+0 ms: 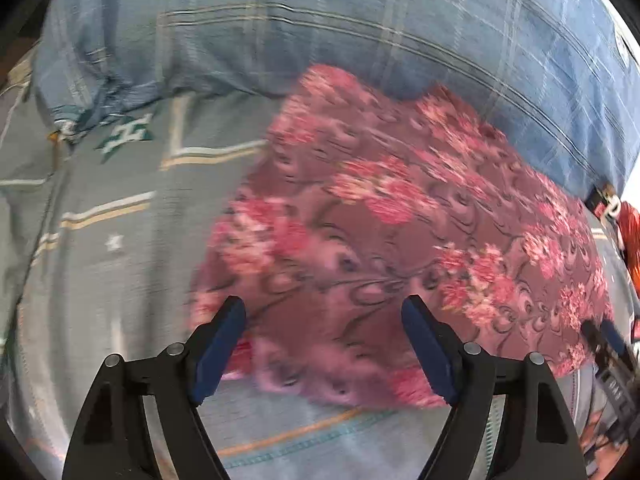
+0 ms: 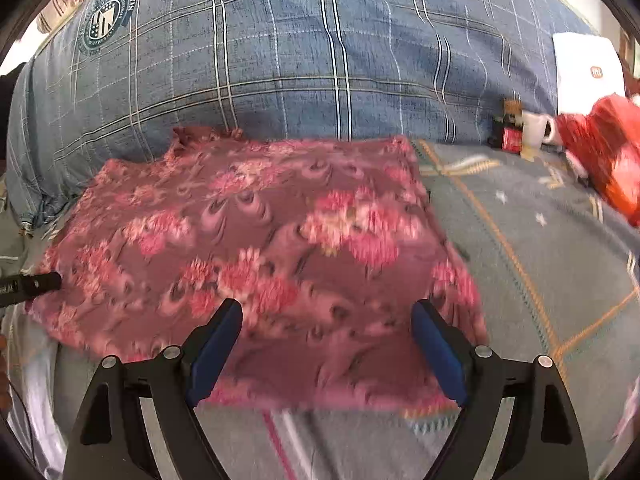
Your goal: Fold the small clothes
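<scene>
A small pink and maroon floral garment [image 1: 400,240] lies spread flat on the grey bedsheet [image 1: 120,260], its far edge against a blue plaid pillow [image 1: 320,32]. My left gripper [image 1: 324,312] is open and empty, its blue-padded fingers [image 1: 224,344] hovering over the garment's near edge. In the right wrist view the same garment [image 2: 260,248] fills the middle, and my right gripper [image 2: 328,316] is open and empty above its near edge. The tip of the left gripper shows at the garment's left edge [image 2: 32,284]. Both views are motion-blurred.
The blue plaid pillow [image 2: 300,60] blocks the far side. A white mug [image 2: 536,130], a small dark box [image 2: 510,132], a red bag [image 2: 612,160] and a white box [image 2: 588,72] sit at the far right. The grey bedsheet [image 2: 540,260] stretches to the right.
</scene>
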`<state>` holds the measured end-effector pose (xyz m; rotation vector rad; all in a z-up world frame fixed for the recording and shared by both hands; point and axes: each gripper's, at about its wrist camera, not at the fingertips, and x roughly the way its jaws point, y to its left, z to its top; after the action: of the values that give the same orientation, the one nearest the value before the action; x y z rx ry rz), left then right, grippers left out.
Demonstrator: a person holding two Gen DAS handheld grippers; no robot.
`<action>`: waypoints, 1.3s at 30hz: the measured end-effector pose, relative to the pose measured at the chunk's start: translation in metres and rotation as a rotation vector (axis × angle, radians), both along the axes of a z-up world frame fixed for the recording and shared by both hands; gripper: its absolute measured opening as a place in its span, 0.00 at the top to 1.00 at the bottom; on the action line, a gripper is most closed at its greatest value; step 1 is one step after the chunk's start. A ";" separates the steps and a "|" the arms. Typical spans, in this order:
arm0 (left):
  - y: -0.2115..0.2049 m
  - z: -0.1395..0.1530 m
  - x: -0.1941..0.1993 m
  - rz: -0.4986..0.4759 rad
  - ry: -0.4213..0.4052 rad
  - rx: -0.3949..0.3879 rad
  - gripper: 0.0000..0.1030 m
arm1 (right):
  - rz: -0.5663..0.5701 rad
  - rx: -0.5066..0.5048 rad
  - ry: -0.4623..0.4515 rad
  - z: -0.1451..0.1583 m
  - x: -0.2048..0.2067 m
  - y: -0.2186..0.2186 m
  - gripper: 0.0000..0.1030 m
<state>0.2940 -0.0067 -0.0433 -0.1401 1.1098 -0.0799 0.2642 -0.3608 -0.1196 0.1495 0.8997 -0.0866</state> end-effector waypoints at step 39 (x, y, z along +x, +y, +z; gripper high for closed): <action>0.182 0.006 0.036 0.173 0.160 -0.328 0.26 | 0.676 -0.412 -0.165 0.005 0.024 0.337 0.27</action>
<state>0.3303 0.1758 -0.0372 -0.5429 1.2337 -0.0965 0.2879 -0.0233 -0.1150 -0.5256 0.7124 0.3648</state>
